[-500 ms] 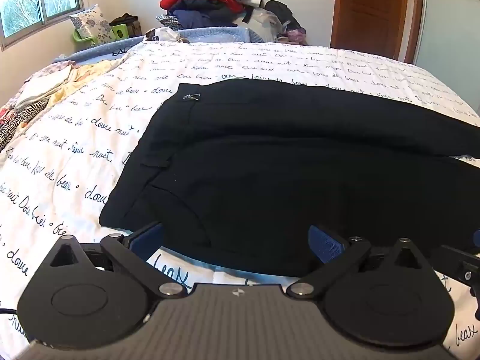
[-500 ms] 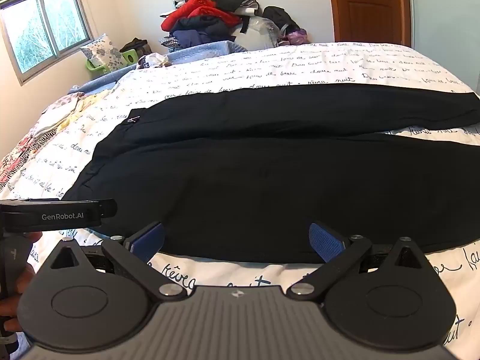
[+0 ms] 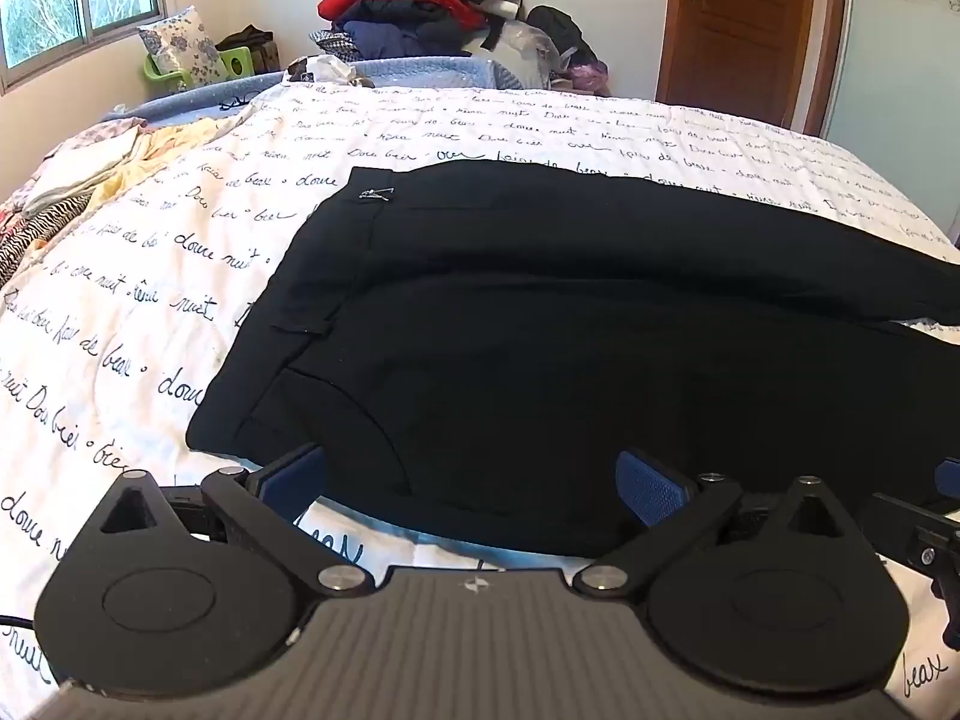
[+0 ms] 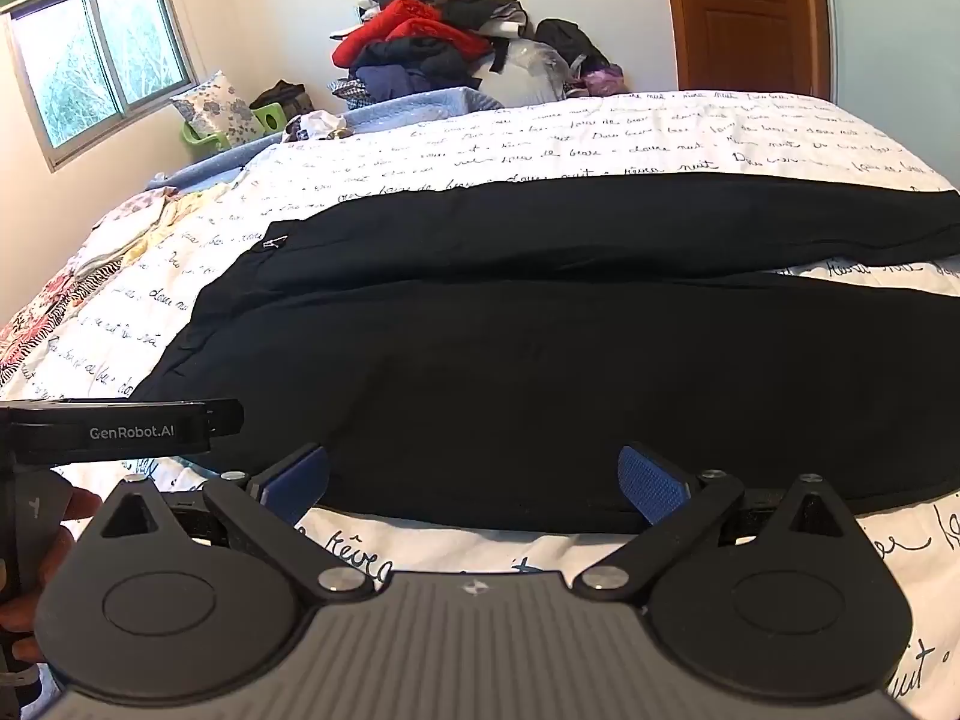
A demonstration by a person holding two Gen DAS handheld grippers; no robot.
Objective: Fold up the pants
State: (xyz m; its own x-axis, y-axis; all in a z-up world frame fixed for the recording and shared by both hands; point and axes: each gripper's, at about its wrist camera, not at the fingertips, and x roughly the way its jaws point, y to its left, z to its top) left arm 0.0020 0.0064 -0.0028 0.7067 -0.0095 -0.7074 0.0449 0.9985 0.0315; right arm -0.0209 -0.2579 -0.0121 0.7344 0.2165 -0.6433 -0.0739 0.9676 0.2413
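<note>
Pants (image 3: 540, 330), black and plain, lie spread flat on the bed's white quilt (image 3: 150, 300), the one printed all over with looping handwriting. Their long axis runs across the bed from left to right: the waistband sits at the left end, with a small metal clasp (image 3: 376, 194) at its far corner, and the two legs stretch away to the right. The legs lie side by side, one farther back (image 4: 660, 210) and one nearer (image 4: 600, 372), and they part slightly toward the right so that a sliver of quilt shows between them.

Both tools hover at the near edge of the cloth. The left gripper (image 3: 474, 480) sits close to the waistband's near corner, its blue pads (image 3: 651, 486) spread wide with nothing between them. The right gripper (image 4: 474, 480) is farther along the near leg, its jaws equally wide and empty, the hem edge of the fabric just ahead of its fingertips. From the right wrist view, the left tool's body and the person's fingers on its handle (image 4: 36, 540) show at the left edge.

Behind the bed, a heap of clothes (image 4: 432, 48) in red, navy and black is piled against the wall, a wooden door (image 4: 744, 18) stands at the right, and a window (image 4: 90, 60) at the left. Patterned fabrics (image 3: 60, 204) are bunched at the bed's far left side.
</note>
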